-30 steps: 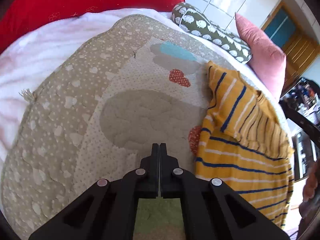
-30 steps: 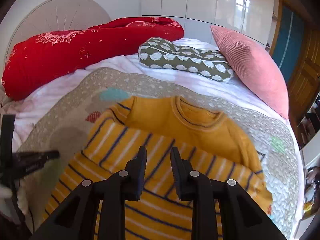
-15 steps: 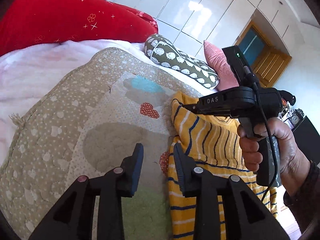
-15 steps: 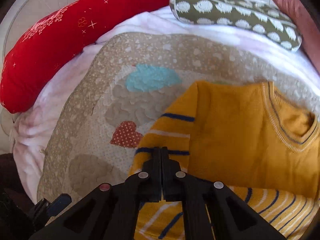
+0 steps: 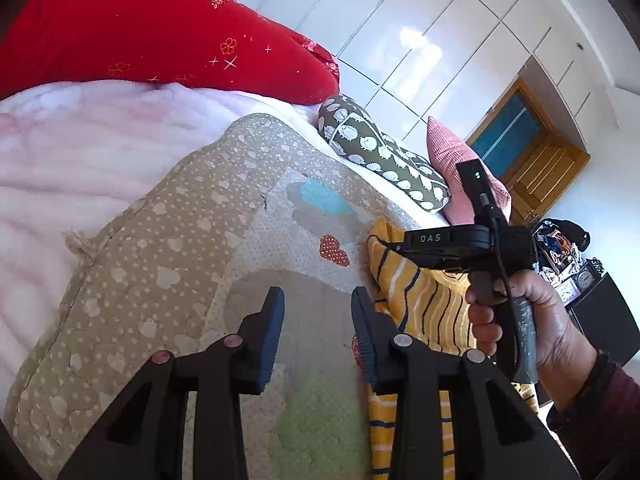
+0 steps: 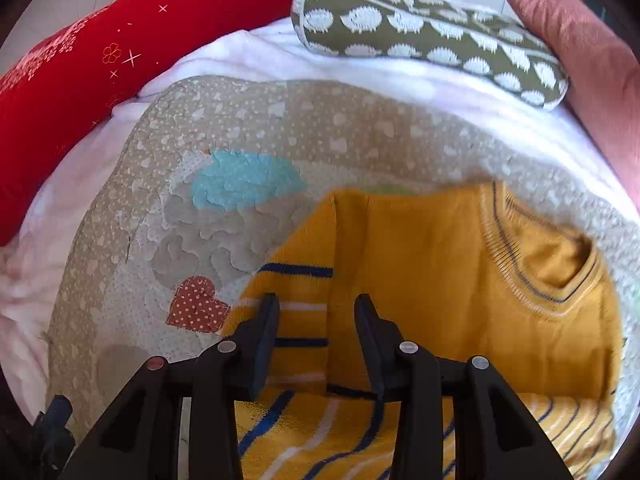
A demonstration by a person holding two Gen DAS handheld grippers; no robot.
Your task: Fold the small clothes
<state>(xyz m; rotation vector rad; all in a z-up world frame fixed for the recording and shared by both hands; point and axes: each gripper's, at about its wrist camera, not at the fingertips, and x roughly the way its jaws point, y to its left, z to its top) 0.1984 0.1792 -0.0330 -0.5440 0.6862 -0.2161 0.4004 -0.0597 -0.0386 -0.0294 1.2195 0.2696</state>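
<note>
Striped yellow sweater on the quilt, one sleeve folded inward (remaining folds pending); right gripper and left gripper, jaws just opened, grip nothing.

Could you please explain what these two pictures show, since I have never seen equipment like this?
A person holds a hand-held gripper in each hand; a camera on each looks out along its two black fingers. One picture looks along the left gripper, the other along the right gripper. The left view also shows the person's hand holding the right tool. A quilt covers the bed, with pillows behind. A yellow striped sweater lies on it, one sleeve folded in. Both grippers' jaws have just been opening; neither holds anything.
</note>
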